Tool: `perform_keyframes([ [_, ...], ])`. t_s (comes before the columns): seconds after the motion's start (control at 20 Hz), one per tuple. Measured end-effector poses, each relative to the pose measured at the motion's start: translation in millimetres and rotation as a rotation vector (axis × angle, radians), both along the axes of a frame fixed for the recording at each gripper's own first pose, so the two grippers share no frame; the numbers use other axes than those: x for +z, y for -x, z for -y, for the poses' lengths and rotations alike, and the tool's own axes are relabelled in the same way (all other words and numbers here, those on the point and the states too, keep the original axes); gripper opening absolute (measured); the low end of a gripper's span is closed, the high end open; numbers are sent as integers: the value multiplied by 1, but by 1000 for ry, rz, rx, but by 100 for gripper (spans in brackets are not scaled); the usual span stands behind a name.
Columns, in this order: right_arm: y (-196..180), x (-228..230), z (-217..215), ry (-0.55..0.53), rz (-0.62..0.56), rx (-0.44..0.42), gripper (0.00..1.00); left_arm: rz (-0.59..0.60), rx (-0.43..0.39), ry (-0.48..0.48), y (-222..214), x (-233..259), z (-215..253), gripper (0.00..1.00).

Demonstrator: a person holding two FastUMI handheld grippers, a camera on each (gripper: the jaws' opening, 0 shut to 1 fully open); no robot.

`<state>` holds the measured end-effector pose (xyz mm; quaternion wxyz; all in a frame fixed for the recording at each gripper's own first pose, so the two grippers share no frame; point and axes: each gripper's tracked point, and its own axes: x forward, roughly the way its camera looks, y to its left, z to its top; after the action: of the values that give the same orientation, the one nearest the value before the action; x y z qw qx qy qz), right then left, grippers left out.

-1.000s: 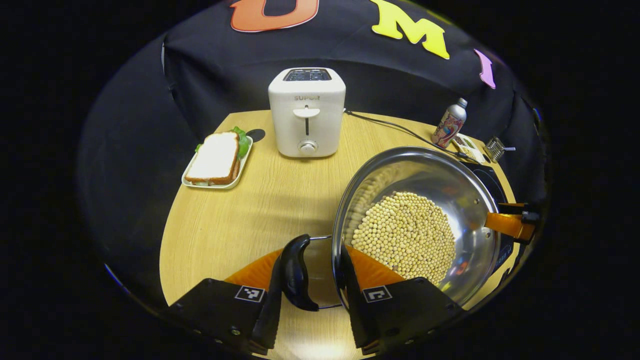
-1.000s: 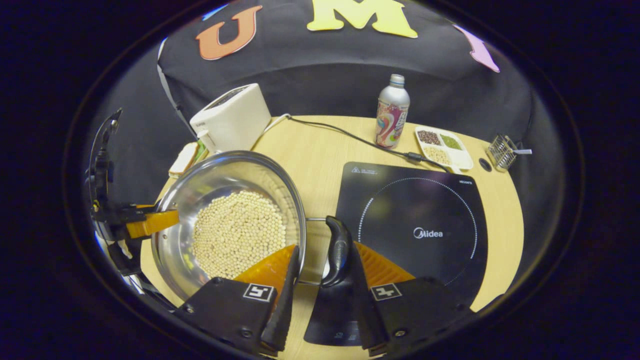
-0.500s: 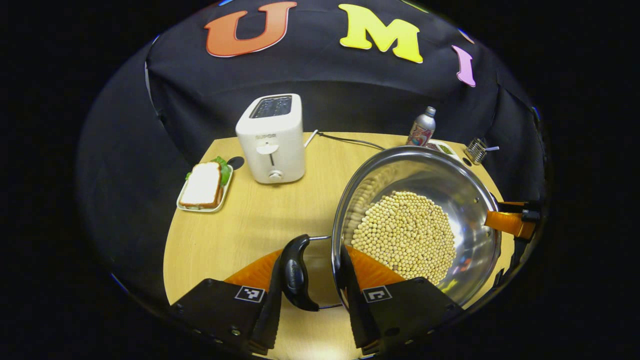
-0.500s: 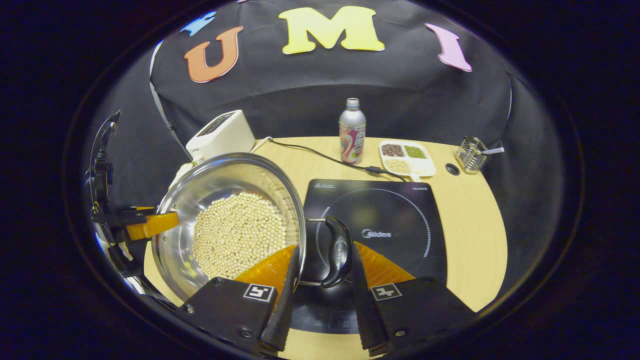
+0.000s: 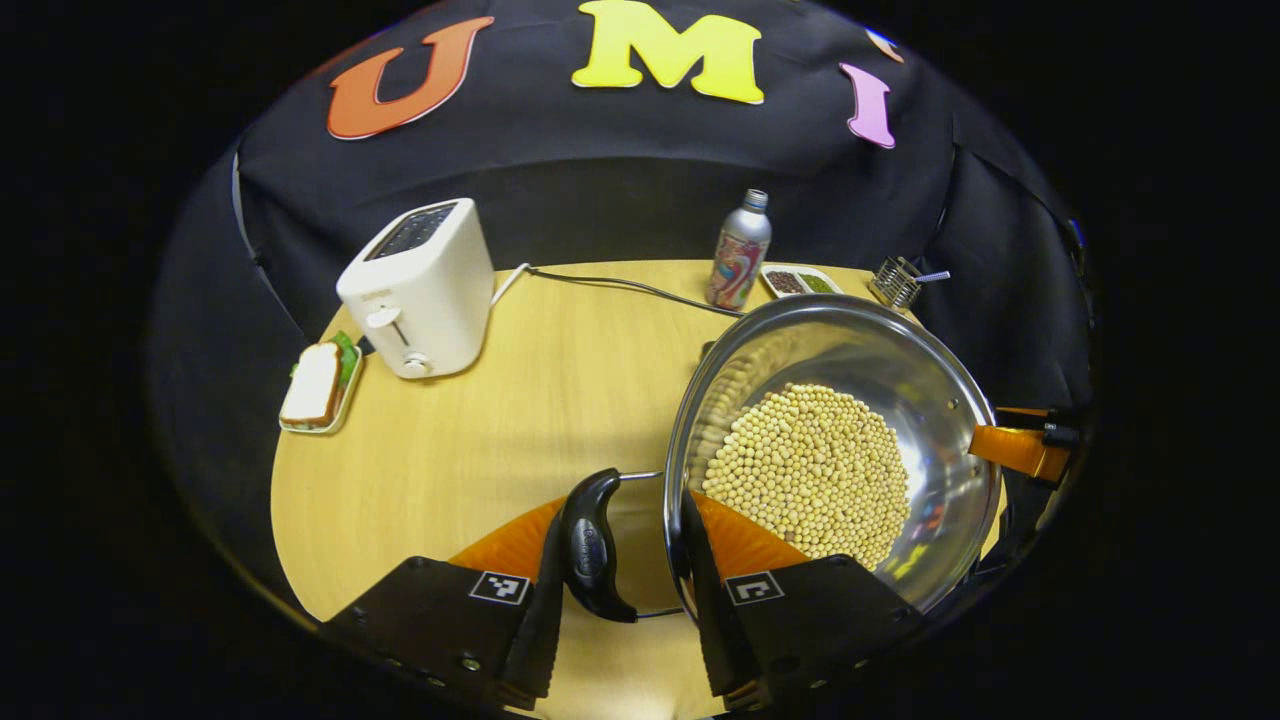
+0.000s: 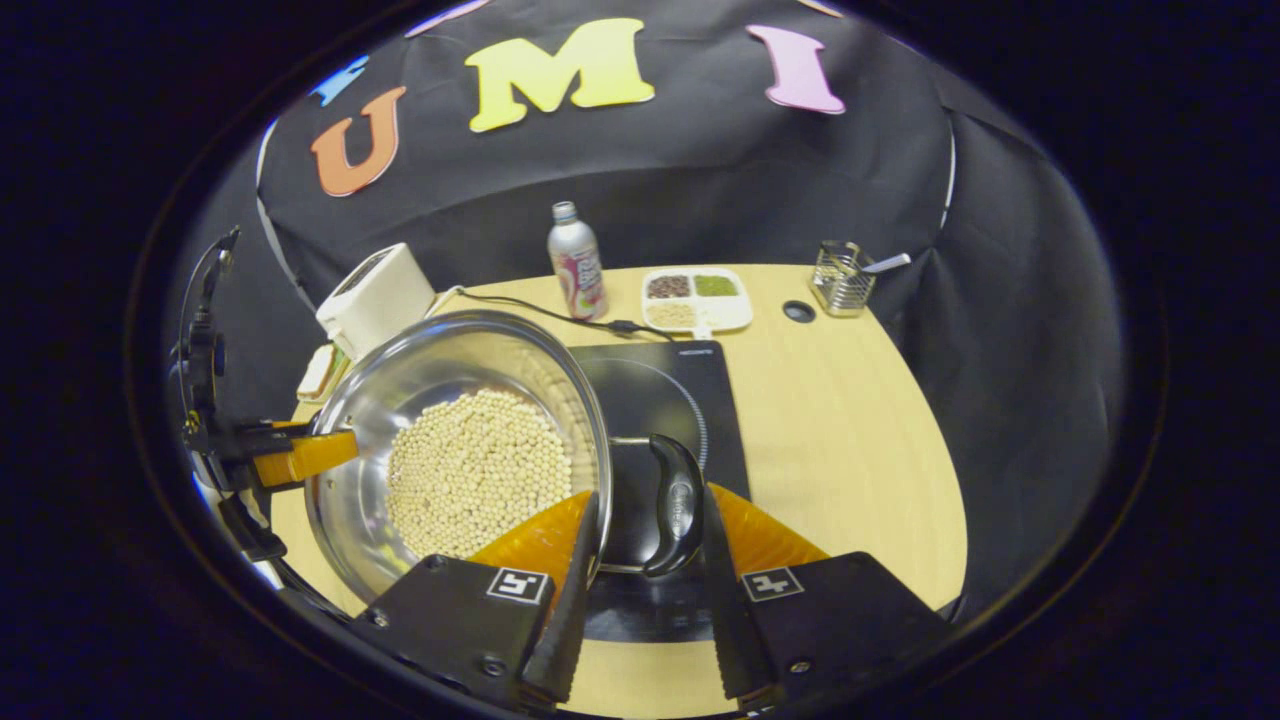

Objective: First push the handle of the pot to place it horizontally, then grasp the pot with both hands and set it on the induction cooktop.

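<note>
The pot point(image 5: 835, 455), a shiny steel one full of pale beans point(image 5: 812, 472), sits right of centre in the left gripper view and left of centre in the right gripper view point(image 6: 455, 450); it's up over the induction cooktop point(image 6: 665, 400), whether it's touching I can't tell; the left gripper point(image 5: 620, 560) at the bottom is clamped across the pot's rim and its black side handle point(image 5: 590, 545); the right gripper point(image 6: 640, 550) pinches rim and the other handle point(image 6: 678, 503) the same way; the wooden table point(image 5: 480, 440) spreads out behind; toaster point(image 5: 415, 290) upper left, sandwich tray point(image 5: 318, 385) just beside it; a bottle point(image 6: 577, 262), snack dish point(image 6: 695, 298) and wire basket point(image 6: 840, 278) line the far edge.
</note>
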<state>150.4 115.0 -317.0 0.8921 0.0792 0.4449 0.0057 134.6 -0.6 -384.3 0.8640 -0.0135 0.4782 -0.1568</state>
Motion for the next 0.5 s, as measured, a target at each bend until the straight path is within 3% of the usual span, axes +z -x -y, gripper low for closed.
perform_keyframes([
  [0.05, 0, -2, 12, 3, -1, -3, 56, -2, -1, 2, 2, -2, 13, 56],
  [0.5, -22, -19, 82, 7, -25, 29, 54, -18, 35, -4, 1, -4, 86, 56],
])
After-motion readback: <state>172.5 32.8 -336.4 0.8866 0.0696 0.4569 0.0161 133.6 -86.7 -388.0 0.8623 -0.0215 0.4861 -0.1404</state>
